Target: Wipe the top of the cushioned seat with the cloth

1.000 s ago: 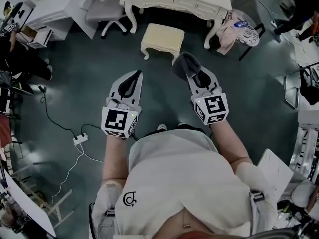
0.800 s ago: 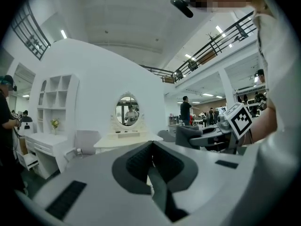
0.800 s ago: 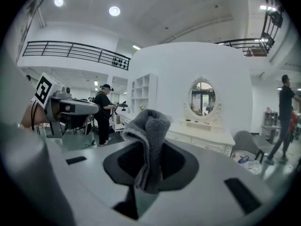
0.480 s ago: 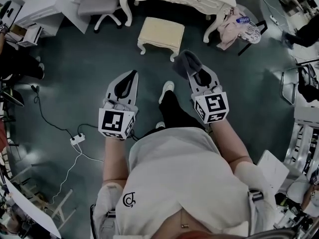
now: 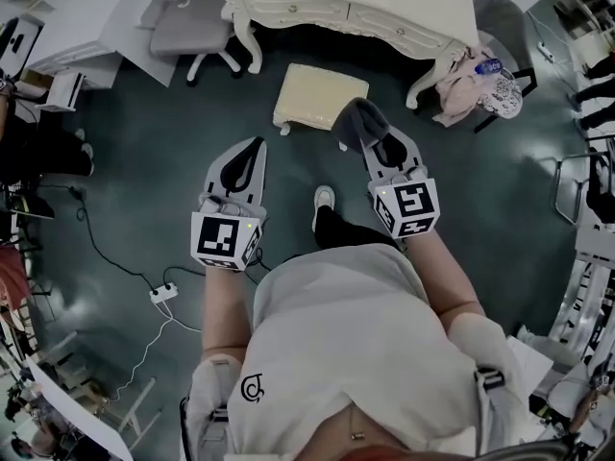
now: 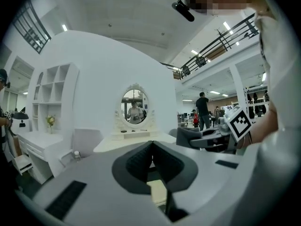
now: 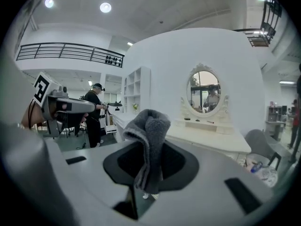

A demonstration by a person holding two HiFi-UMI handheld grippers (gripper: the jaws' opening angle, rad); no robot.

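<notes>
The cushioned seat is a cream stool with white legs, standing on the dark floor in front of the dressing table. My right gripper is shut on a grey cloth, which hangs bunched over its tips just right of the stool's near corner. In the right gripper view the cloth stands up between the jaws. My left gripper is shut and holds nothing, below and left of the stool. Through its jaws a strip of the stool shows.
A white dressing table with an oval mirror stands behind the stool. A grey office chair is at the back left, a chair with pink clothing at the right. A power strip with cable lies on the floor left.
The person has stepped forward, and the stool and dressing table now lie closer beneath the grippers. Both grippers keep their pose; the cloth stays in the right one.
</notes>
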